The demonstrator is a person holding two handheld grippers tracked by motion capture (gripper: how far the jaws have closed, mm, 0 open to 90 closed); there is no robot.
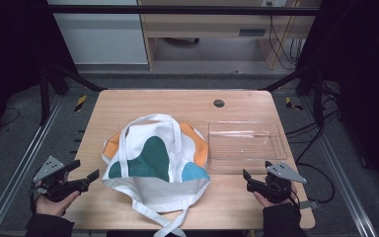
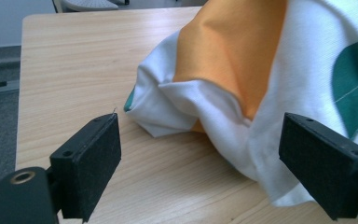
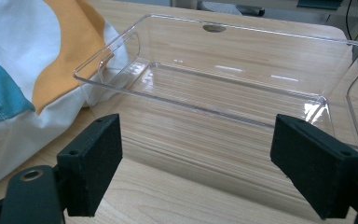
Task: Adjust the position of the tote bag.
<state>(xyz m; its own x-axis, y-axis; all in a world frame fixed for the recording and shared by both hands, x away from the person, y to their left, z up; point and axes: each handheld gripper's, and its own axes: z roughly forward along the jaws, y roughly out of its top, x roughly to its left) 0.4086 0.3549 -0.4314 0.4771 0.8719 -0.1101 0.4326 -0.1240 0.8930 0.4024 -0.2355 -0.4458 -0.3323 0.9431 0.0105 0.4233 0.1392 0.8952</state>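
Note:
A white tote bag with green, orange and blue patches lies crumpled in the middle of the wooden table, its straps trailing over the near edge. My left gripper is open at the table's left edge, a short way from the bag, with nothing between its jaws. In the left gripper view the bag lies just beyond the left gripper. My right gripper is open near the front right, just before a clear plastic tray. The right gripper view shows the tray ahead of the right gripper and the bag at left.
A round cable hole sits near the table's far edge. Black frame bars stand at both sides of the table, with cables on the floor at right. A cabinet stands beyond the table.

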